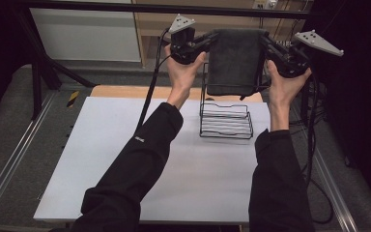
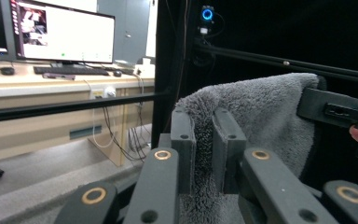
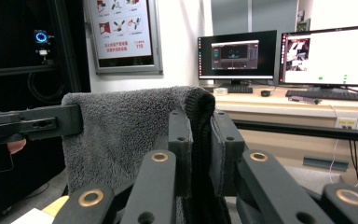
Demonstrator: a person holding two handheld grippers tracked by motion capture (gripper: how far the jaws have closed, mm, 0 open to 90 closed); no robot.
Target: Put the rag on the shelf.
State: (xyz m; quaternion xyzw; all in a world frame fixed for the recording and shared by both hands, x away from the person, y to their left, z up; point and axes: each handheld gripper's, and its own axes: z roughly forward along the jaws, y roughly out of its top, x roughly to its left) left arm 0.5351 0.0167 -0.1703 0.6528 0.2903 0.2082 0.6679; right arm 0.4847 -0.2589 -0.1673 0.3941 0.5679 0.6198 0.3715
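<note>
left gripper (image 1: 211,38) pinches towel (image 1: 235,60) corner | right gripper (image 1: 266,42) pinches other corner | towel stretched flat above rack (image 1: 225,121), likely for draping over it

White table (image 1: 125,159) on a wooden base; one black wire rack (image 1: 226,121) stands directly on its far right area.

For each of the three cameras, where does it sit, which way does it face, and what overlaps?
High view: above the table, looking forward and down; both forearms, left gripper, right gripper.
Left gripper view: on the left gripper, facing the grey towel.
Right gripper view: on the right gripper, facing monitors.
Shared: towel, each jaw pair clamping one corner.
</note>
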